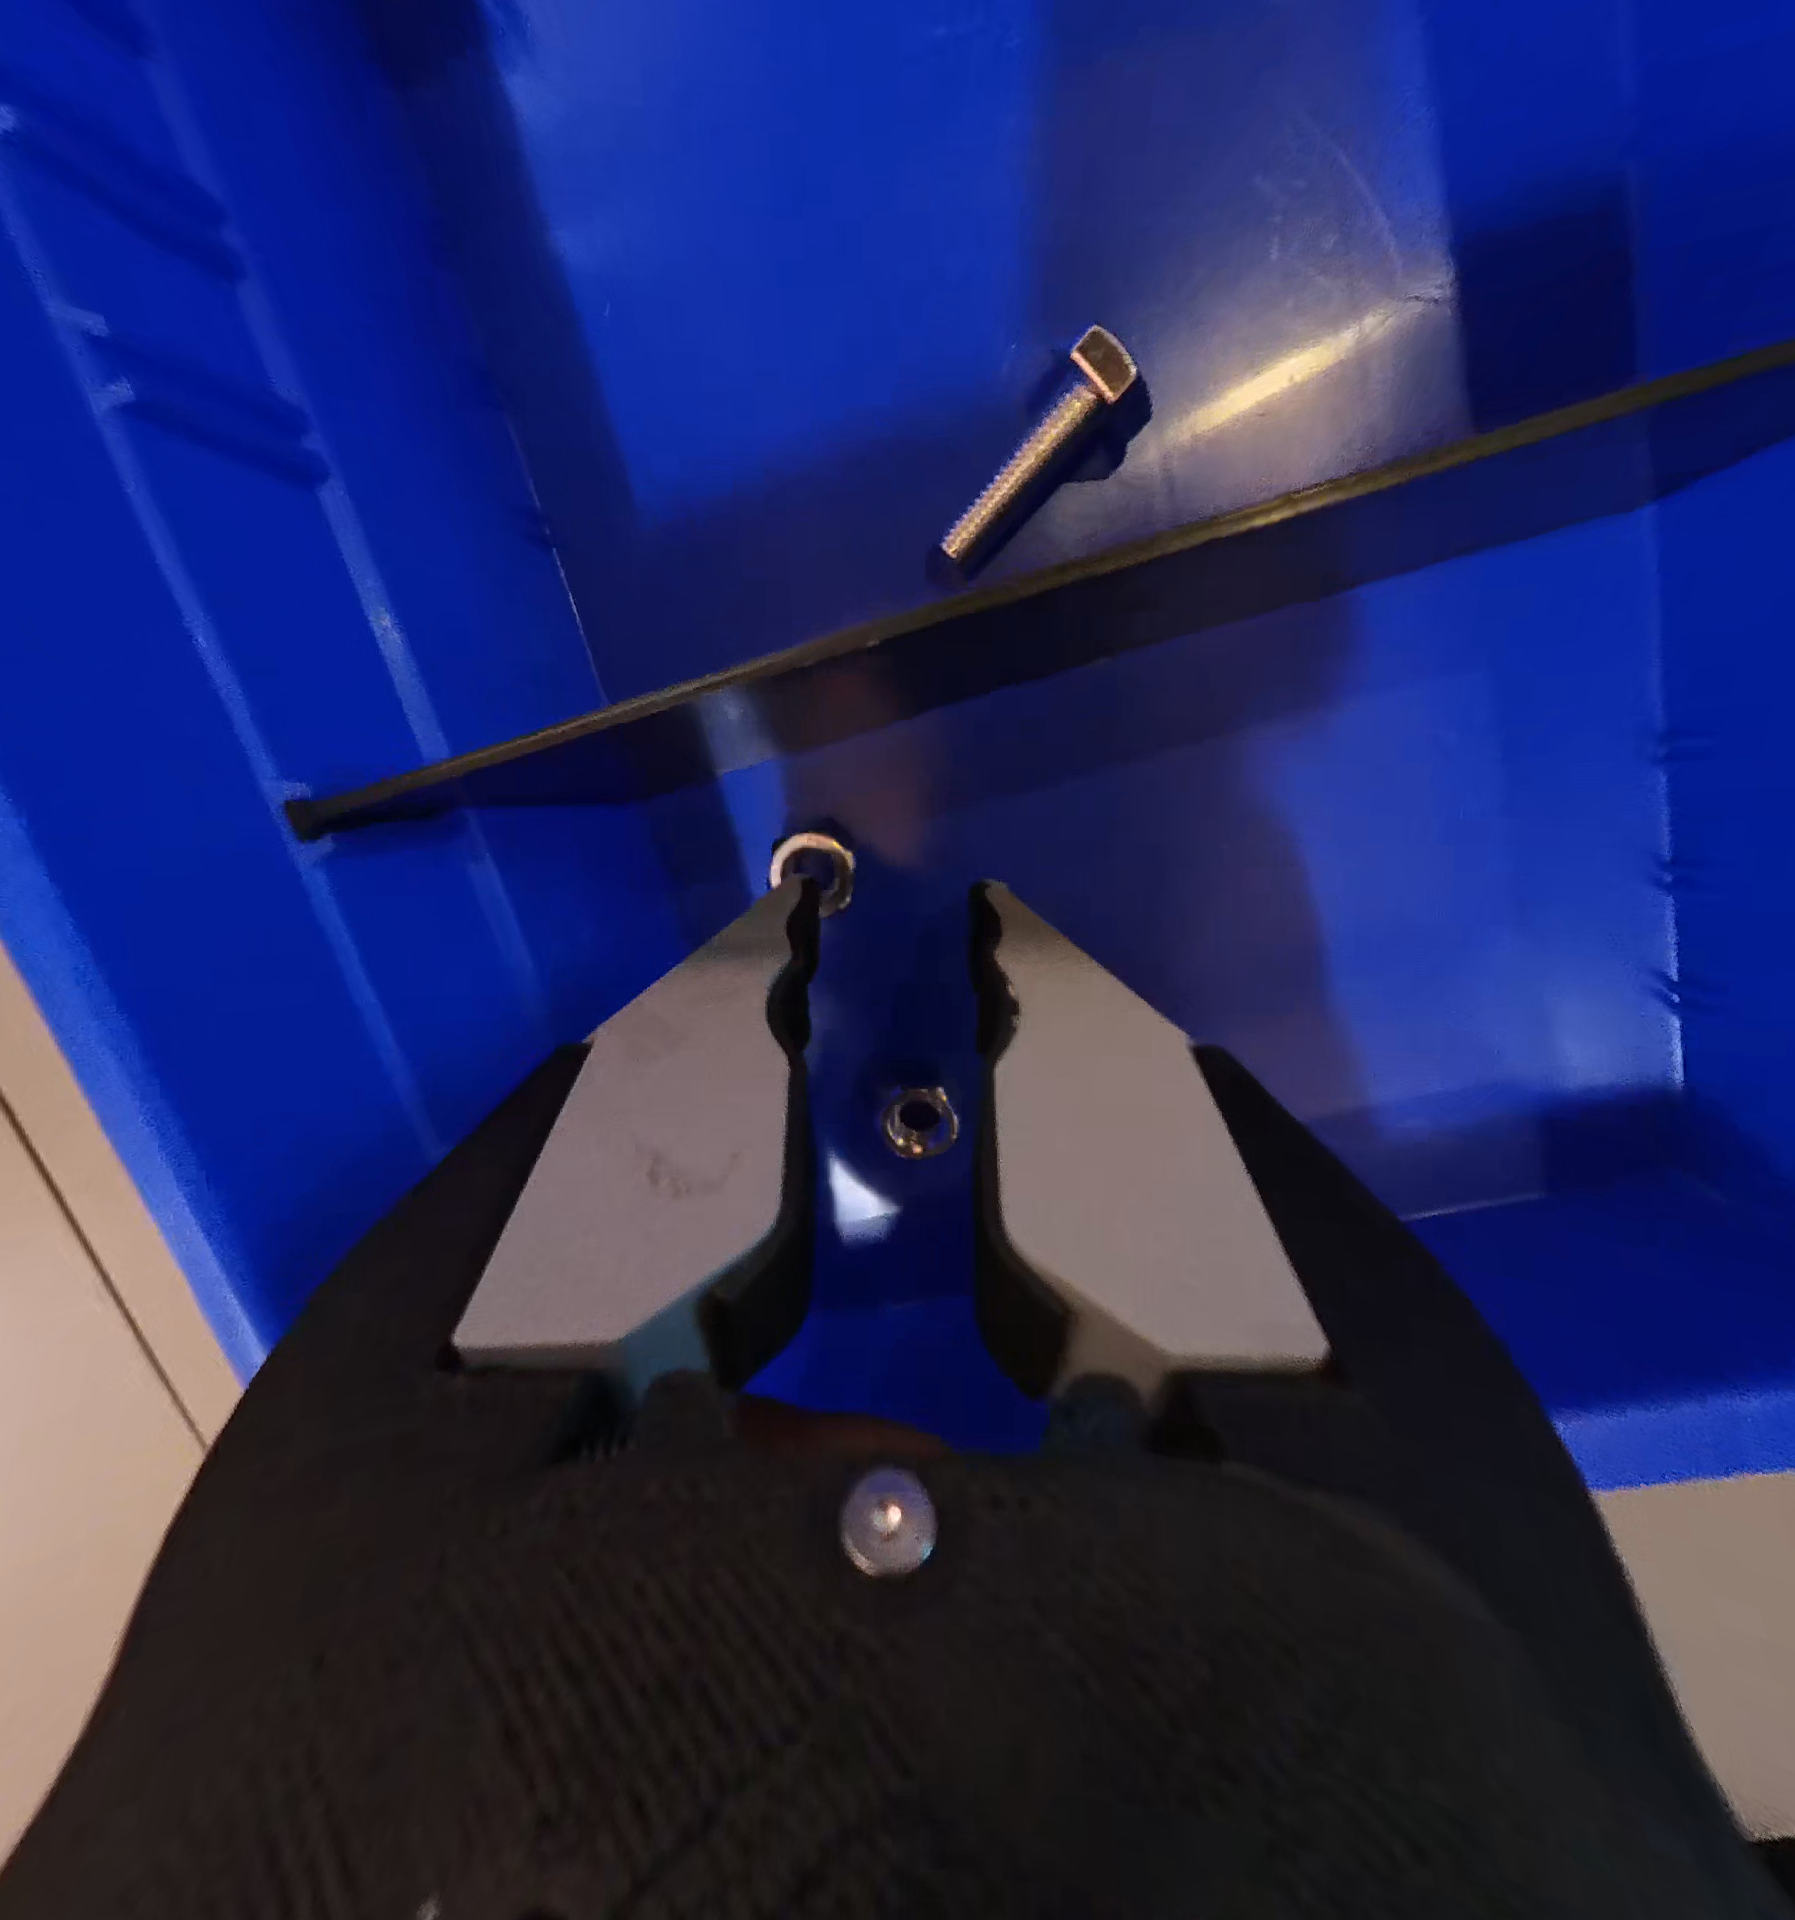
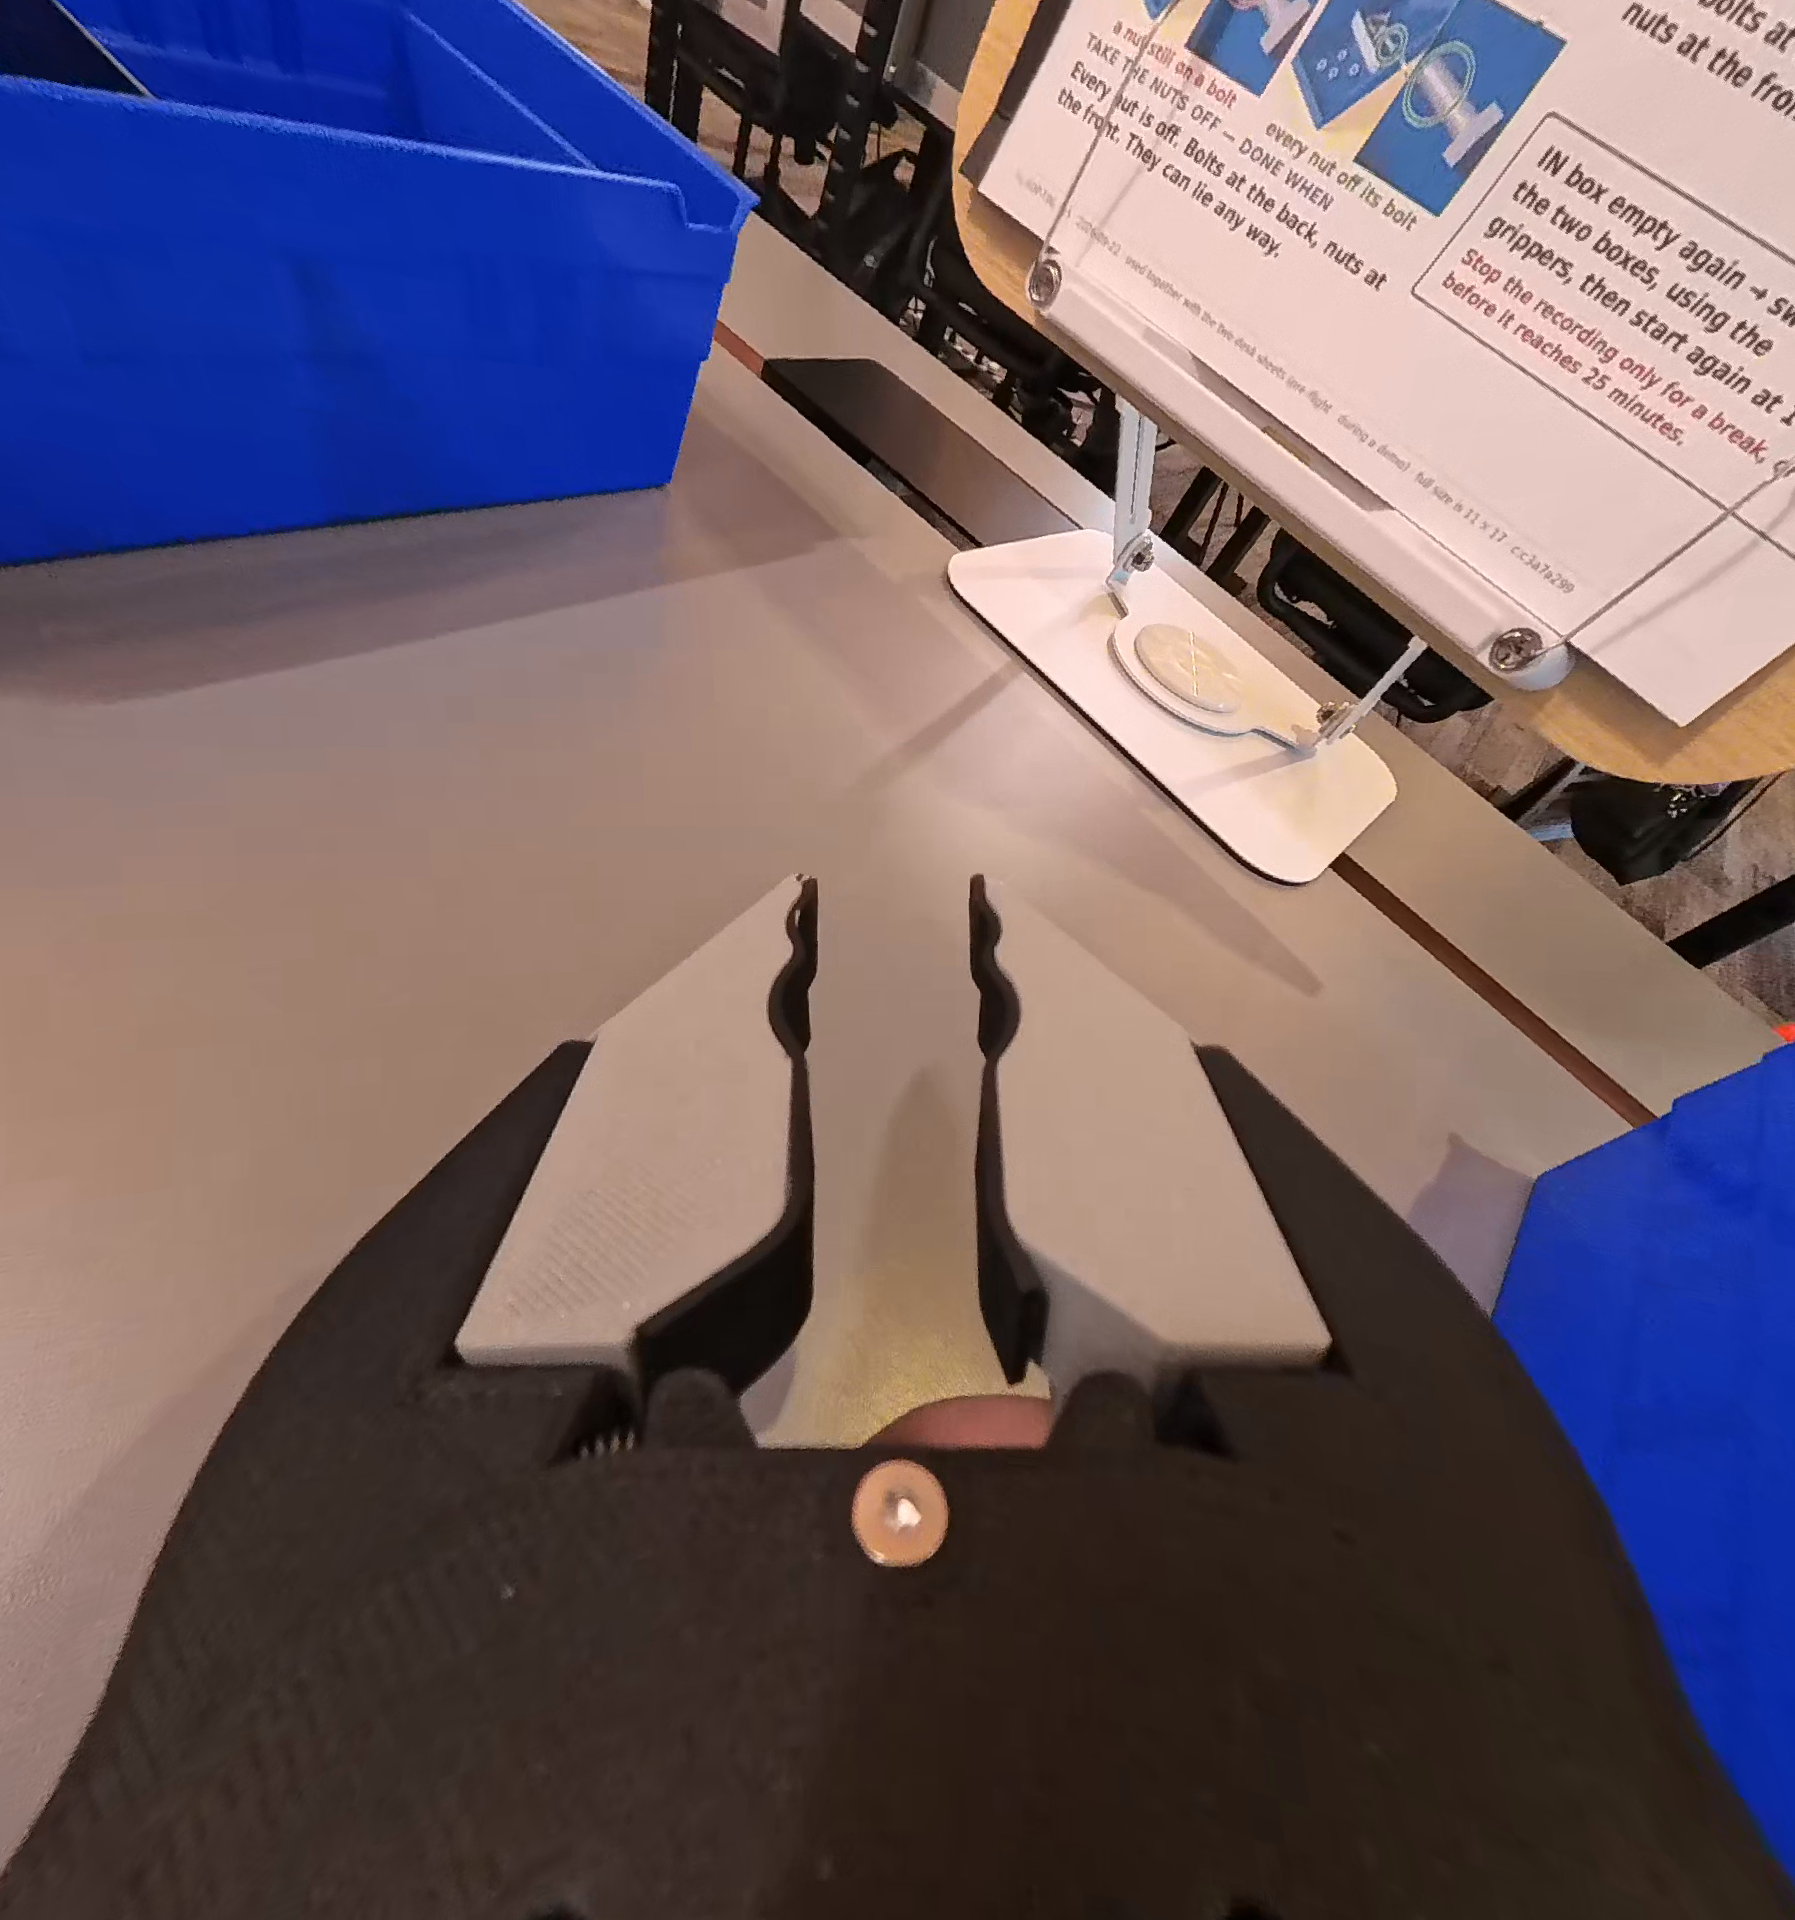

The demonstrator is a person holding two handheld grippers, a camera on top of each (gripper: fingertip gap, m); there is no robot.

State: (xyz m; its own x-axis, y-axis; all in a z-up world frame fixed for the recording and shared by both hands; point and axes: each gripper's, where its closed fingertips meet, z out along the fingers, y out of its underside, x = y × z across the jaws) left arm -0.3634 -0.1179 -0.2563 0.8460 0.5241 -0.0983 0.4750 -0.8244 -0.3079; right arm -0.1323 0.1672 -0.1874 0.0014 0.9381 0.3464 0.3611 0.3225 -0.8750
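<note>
My left gripper (image 1: 891, 896) is open and empty, reaching down into a blue plastic bin (image 1: 249, 520). A silver nut (image 1: 918, 1120) lies on the bin floor between its fingers. A second nut (image 1: 816, 862) lies just past the left fingertip, touching or nearly touching it. A thin black divider (image 1: 1080, 592) crosses the bin; behind it lies a silver bolt (image 1: 1040, 452). My right gripper (image 2: 891, 894) is open and empty above the bare grey table (image 2: 353, 831), far from any part.
In the right wrist view a blue bin (image 2: 301, 343) stands at the far left and another blue bin (image 2: 1693, 1455) at the near right. A white document stand (image 2: 1184, 707) holding a printed sheet (image 2: 1495, 260) sits at the table's far edge. From my left tips it is roughly 7 cm to the silver bolt (image 1: 1040, 452); from my right, 35 cm.
</note>
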